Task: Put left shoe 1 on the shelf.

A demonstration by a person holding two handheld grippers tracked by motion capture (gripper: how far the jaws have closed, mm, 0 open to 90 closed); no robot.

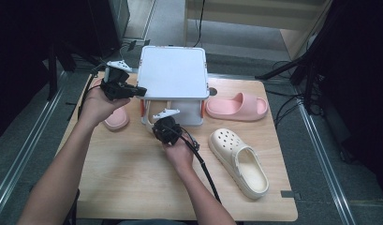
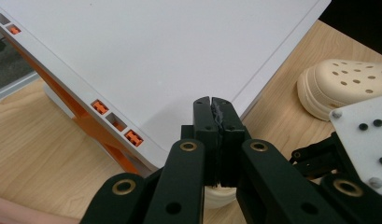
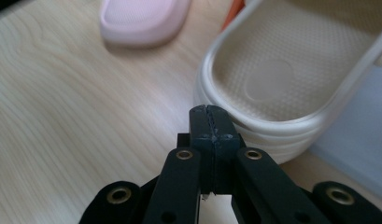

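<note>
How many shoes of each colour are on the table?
Pink slippers: 2
Cream clogs: 2
Total: 4

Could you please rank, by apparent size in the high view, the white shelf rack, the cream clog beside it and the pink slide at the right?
1. White shelf rack, largest.
2. Cream perforated clog.
3. Pink rubber slide, slightly smaller, though it lies farther from the camera.

A light wooden table (image 1: 133,178) carries a white shoe rack (image 1: 173,77), two pink slippers (image 1: 236,107) and a cream clog (image 1: 238,161).
</note>
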